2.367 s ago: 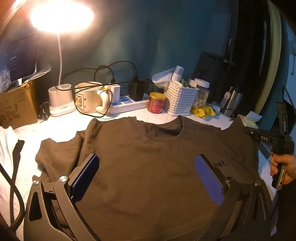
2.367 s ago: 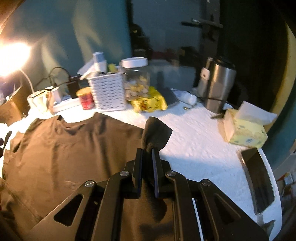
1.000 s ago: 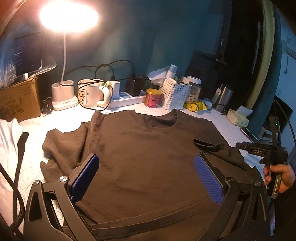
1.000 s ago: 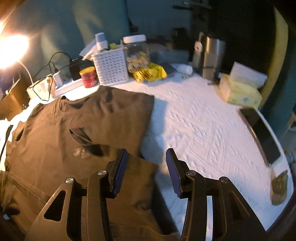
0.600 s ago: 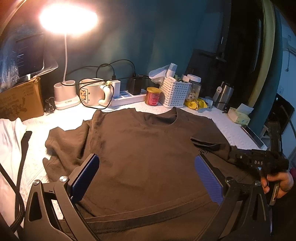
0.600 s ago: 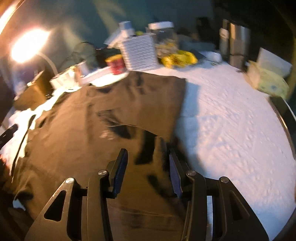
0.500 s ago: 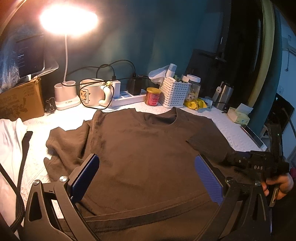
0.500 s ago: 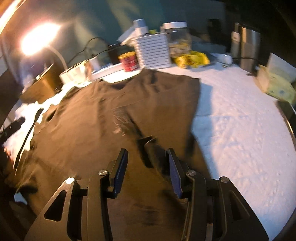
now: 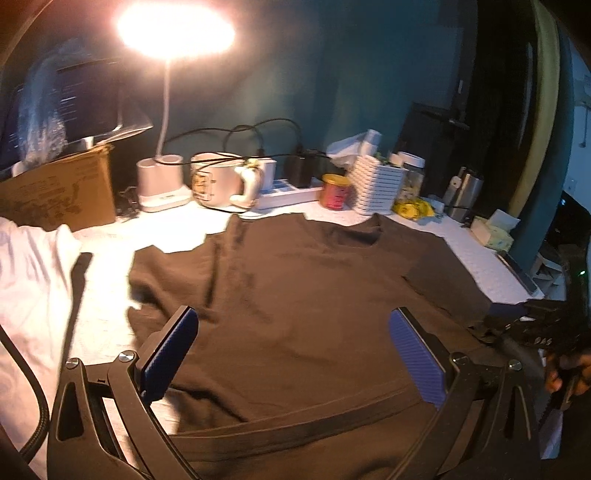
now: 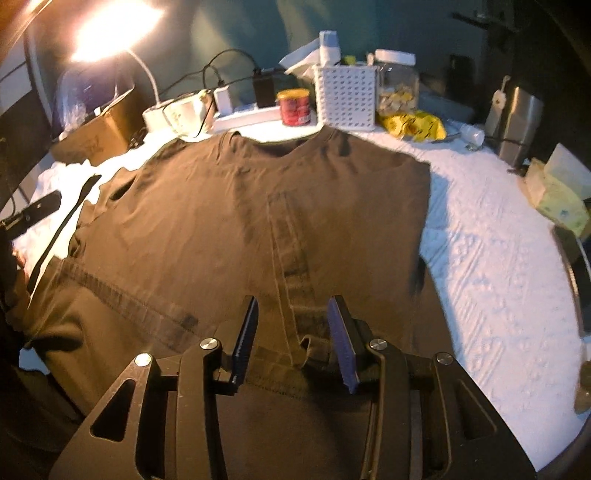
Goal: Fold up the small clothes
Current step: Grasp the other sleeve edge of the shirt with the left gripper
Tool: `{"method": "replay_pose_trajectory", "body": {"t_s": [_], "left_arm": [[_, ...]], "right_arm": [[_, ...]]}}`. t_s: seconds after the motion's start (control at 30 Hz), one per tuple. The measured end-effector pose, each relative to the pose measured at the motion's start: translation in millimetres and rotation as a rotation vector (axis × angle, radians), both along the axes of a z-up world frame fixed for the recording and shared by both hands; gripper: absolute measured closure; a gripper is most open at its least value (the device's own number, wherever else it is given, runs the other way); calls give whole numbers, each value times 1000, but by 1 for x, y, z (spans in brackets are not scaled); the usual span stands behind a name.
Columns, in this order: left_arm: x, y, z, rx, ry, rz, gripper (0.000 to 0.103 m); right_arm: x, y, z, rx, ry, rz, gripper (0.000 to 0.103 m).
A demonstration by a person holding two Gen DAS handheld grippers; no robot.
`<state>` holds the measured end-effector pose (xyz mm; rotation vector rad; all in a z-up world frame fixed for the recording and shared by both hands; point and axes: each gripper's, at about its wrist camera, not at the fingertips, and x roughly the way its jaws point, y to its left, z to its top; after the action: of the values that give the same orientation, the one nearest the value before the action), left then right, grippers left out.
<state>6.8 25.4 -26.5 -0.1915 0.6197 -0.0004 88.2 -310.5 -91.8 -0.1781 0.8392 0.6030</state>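
Observation:
A dark brown T-shirt lies flat, front up, on the white table cover, collar away from me. Its right sleeve is folded inward over the chest, with the hem band running toward my right gripper. That gripper hovers low over the shirt's lower part. Its jaws are closing with the end of the sleeve band between them, and the pads stand clear of the cloth. A hand holds the same gripper at the right of the left wrist view. My left gripper is wide open above the shirt's hem, holding nothing.
Along the back stand a lit desk lamp, a cardboard box, a mug, a power strip, a red can, a white basket and a steel flask. A tissue box sits right; white cloth lies left.
The right gripper, at first shut on the sleeve, has let go and swung left over the shirt. The sleeve now lies folded flat on the chest. The left gripper's view has shifted slightly.

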Motion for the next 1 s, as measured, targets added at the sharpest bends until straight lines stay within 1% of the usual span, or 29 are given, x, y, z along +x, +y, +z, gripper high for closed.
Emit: {"method": "replay_pose_trajectory", "body": {"t_s": [0.1, 0.27, 0.33, 0.37, 0.43, 0.5, 0.63, 0.83, 0.93, 1.0], "left_arm": [[1, 21, -3, 4, 12, 30, 1], [10, 54, -10, 2, 29, 44, 2], [16, 65, -14, 6, 35, 46, 8], [22, 71, -16, 9, 48, 49, 15], [33, 81, -21, 10, 75, 51, 17], [45, 91, -27, 3, 95, 47, 25], [66, 102, -39, 6, 145, 41, 25], [96, 112, -59, 14, 252, 36, 25], [105, 113, -67, 33, 287, 31, 25], [110, 113, -69, 82, 301, 34, 25]], "right_arm": [[2, 4, 5, 3, -19, -22, 61], [9, 13, 6, 1, -20, -37, 61], [13, 17, 6, 1, -16, -44, 61], [15, 19, 6, 0, -16, -48, 61], [17, 21, 6, 1, -17, -53, 61], [19, 24, 7, -2, -20, -56, 61], [25, 26, 7, -1, -22, -71, 61], [34, 26, 6, -1, -24, -102, 61], [38, 25, 5, 1, -19, -111, 61], [40, 26, 4, 0, -16, -114, 61]]}}
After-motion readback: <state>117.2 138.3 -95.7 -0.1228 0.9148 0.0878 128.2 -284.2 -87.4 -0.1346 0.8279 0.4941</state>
